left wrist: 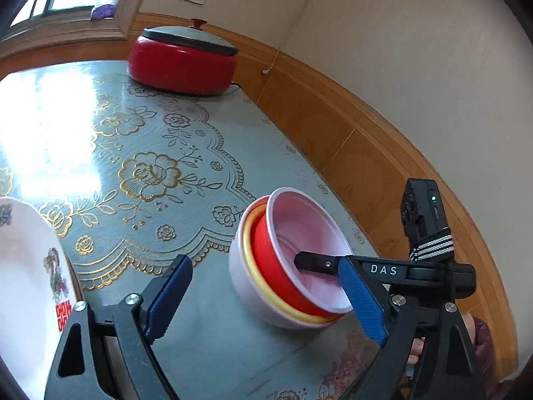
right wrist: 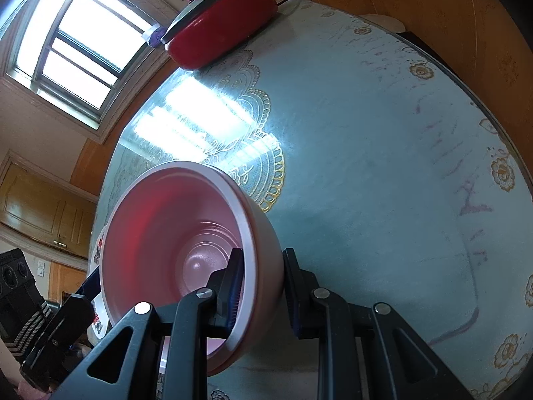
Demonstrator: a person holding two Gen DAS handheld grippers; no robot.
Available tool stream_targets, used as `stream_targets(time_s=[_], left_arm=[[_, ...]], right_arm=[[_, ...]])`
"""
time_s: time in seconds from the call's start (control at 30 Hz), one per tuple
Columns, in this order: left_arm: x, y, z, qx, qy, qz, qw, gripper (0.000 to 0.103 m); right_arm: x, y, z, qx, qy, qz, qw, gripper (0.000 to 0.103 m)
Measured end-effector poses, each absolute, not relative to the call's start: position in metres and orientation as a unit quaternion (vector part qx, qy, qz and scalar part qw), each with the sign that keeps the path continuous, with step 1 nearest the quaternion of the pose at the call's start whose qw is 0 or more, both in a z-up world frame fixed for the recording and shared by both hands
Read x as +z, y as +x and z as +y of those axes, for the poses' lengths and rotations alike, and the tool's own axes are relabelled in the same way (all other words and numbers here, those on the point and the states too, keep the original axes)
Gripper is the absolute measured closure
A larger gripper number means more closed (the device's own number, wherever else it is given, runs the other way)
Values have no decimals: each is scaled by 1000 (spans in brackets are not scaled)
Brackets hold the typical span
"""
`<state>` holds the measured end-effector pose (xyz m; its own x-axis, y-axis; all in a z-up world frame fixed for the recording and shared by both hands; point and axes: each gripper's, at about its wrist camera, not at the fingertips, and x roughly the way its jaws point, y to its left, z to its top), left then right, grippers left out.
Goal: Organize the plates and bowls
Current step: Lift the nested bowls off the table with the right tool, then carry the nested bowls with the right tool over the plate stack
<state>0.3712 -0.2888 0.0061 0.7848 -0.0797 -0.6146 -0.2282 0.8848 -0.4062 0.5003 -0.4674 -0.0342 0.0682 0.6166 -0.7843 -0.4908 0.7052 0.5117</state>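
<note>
Nested bowls (left wrist: 289,266) sat on table (left wrist: 206,343), toward wall-side edge; innermost bowl (right wrist: 186,250) tilted inside two others. Right gripper (right wrist: 263,286) straddled its rim, one finger inside, one outside. Left gripper (left wrist: 266,300) hung just left of stack, nothing between its fingers. Plate (left wrist: 30,283) lay further left, at near table edge (only partly in view). Lidded pot (left wrist: 183,60) stood at far end of table, below window (right wrist: 80,43), well apart from bowls.
</note>
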Motion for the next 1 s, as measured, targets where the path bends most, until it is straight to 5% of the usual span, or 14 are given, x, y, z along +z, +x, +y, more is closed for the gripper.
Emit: stream_targets(time_s=[0.27,1.0], left_arm=[[-14,393,-293,47,-242,360,900,44],[4,360,-285,62,-181,350,917,45]], right_arm=[[-29,494,-457,382,26,553,740,80],[-27,463,-439,387,55,559,732,81]])
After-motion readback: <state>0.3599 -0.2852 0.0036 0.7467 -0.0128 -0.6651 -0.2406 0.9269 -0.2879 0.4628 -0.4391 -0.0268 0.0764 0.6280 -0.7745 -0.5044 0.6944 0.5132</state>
